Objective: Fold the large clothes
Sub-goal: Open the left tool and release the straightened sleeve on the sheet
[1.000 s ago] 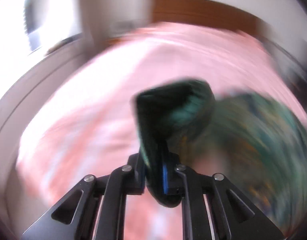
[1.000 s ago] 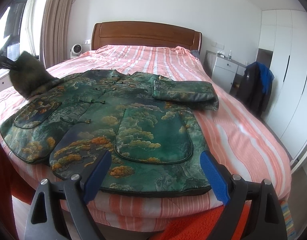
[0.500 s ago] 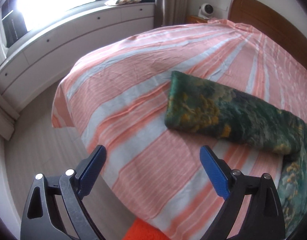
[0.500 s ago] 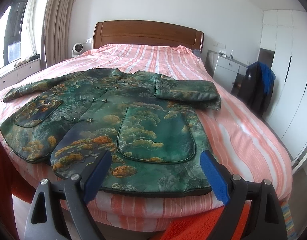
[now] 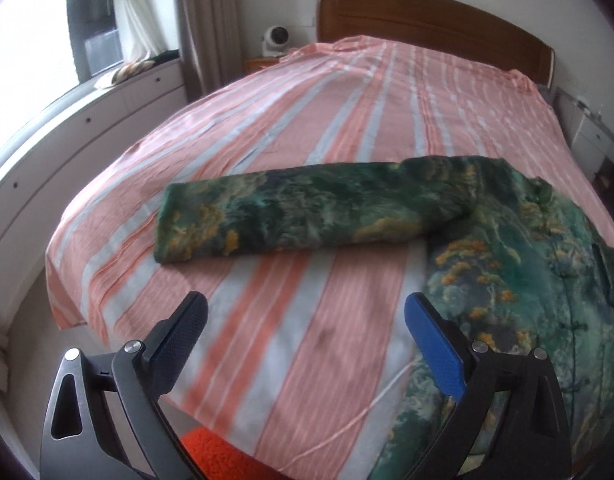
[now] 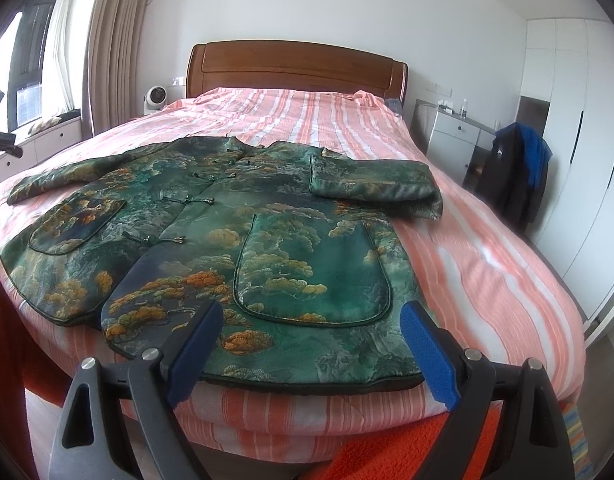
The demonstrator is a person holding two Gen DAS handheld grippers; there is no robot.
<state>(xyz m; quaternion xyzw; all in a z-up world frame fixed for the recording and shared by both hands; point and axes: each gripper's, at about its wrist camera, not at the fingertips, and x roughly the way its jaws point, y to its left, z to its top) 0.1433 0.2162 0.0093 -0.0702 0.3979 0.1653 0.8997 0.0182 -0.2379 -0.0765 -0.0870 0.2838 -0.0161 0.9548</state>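
A large green jacket point(image 6: 235, 216) with gold tree patterns lies face up on the pink striped bed point(image 6: 487, 264). Its right sleeve point(image 6: 371, 186) is folded across the chest. Its left sleeve point(image 5: 307, 216) lies stretched out flat toward the bed's left edge. My left gripper point(image 5: 307, 312) is open and empty, above the bedspread in front of that sleeve. My right gripper point(image 6: 311, 320) is open and empty, just above the jacket's hem point(image 6: 307, 376) at the foot of the bed.
A wooden headboard point(image 6: 299, 68) stands at the far end. A white window bench point(image 5: 87, 112) runs along the left. A small fan point(image 6: 155, 98) sits by the curtain. A nightstand point(image 6: 451, 136) and a chair with dark clothes point(image 6: 515, 172) stand at the right.
My left gripper was shut on the left sleeve a second ago. It has let go, opened and drawn back; the sleeve now lies flat. The right gripper has hardly moved.
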